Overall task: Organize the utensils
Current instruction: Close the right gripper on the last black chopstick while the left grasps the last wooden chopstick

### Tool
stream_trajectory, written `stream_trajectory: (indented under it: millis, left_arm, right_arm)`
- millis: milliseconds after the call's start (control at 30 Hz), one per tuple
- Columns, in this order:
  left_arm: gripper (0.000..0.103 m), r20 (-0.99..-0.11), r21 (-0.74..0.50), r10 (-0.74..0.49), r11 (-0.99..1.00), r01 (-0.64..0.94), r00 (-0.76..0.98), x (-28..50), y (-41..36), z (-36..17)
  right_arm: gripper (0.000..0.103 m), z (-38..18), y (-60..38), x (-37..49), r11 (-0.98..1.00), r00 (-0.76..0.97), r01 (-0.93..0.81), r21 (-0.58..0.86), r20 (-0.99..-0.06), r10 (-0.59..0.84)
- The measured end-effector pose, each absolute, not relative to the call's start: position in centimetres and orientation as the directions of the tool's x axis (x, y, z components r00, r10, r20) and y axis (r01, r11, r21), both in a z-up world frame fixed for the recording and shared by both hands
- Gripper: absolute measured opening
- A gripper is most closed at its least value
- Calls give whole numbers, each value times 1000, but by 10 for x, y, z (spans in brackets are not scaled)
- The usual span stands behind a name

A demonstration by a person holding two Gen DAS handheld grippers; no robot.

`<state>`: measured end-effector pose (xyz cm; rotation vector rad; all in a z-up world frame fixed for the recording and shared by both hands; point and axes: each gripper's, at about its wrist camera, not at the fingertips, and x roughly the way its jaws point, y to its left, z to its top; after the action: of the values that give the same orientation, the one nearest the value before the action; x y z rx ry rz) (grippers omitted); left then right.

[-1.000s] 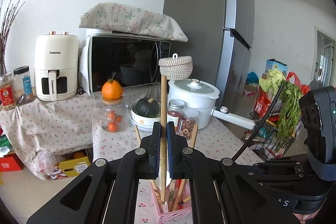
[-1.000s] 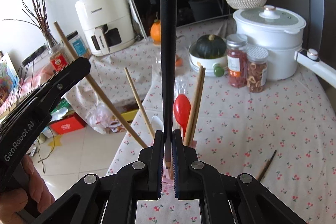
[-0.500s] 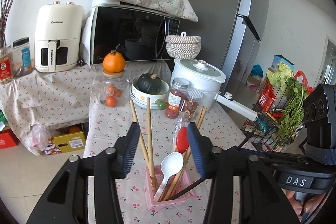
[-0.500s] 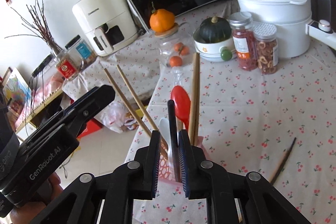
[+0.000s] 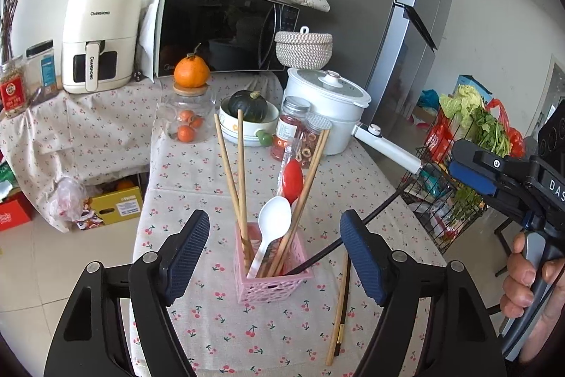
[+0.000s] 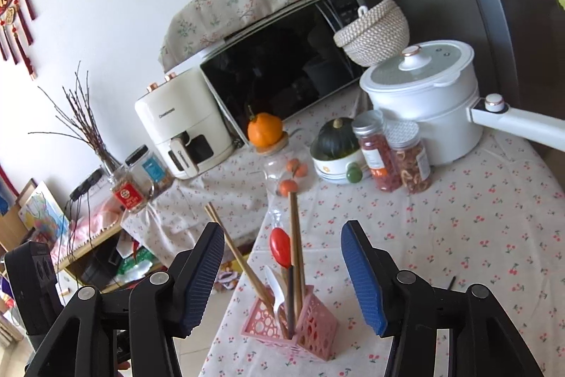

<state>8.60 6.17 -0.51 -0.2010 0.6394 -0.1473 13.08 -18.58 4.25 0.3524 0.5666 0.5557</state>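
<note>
On my left wrist view, the left gripper (image 5: 273,251) has its jaws spread wide, having just been opening, with nothing pressed between the pads; the pink holder (image 5: 272,274) stands on the counter (image 5: 197,172) in the gap ahead of them, apart from both. In the holder I see two pale wooden chopsticks (image 5: 235,175) leaning left, a white spoon (image 5: 272,228), a red spoon (image 5: 292,181) behind it, two more brown chopsticks (image 5: 312,175) leaning right, and a black chopstick (image 5: 353,232) lying low over the right rim. Just right of the holder a loose pair of chopsticks (image 5: 340,299) lies flat on the cherry-print cloth. At the far right a hand (image 5: 529,278) grips the other tool's handle

From the right wrist view, the right gripper (image 6: 282,274) also has its jaws well apart, having just been opening, gripping nothing; the holder (image 6: 310,331) sits below and between them, untouched. Further right, one dark chopstick (image 6: 451,281) lies alone on the cloth, mostly hidden behind the right jaw
</note>
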Motion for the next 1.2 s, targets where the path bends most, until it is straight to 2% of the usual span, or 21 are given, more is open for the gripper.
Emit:
stream_trajectory:
  millis: [233,400,700,1000,1200]
  left_arm:
    - [88,-650,-207,-210,974,96,730,78,46,-34]
    - [88,-721,-184,-214,976,116,659,79,32,-71]
    - [88,-793,-112,-159,987,115,588,85,19,-110]
    - [88,-830,-81,-142,987,136,539,83,23,-123]
    - [88,-829,-110,-170,984,142,533,77,32,-120]
  right_arm:
    - [66,16,-208,130,874,714,-302,382,-517,473]
    - [76,-20,-221,129,930,715,-233,285,-598,363]
    - [81,-86,-229,138,976,655,-157,153,-723,219]
    - [81,-135,-198,145,970,568,-237,56,-802,185]
    - [81,-152,-179,156,954,532,-300,2,-830,169]
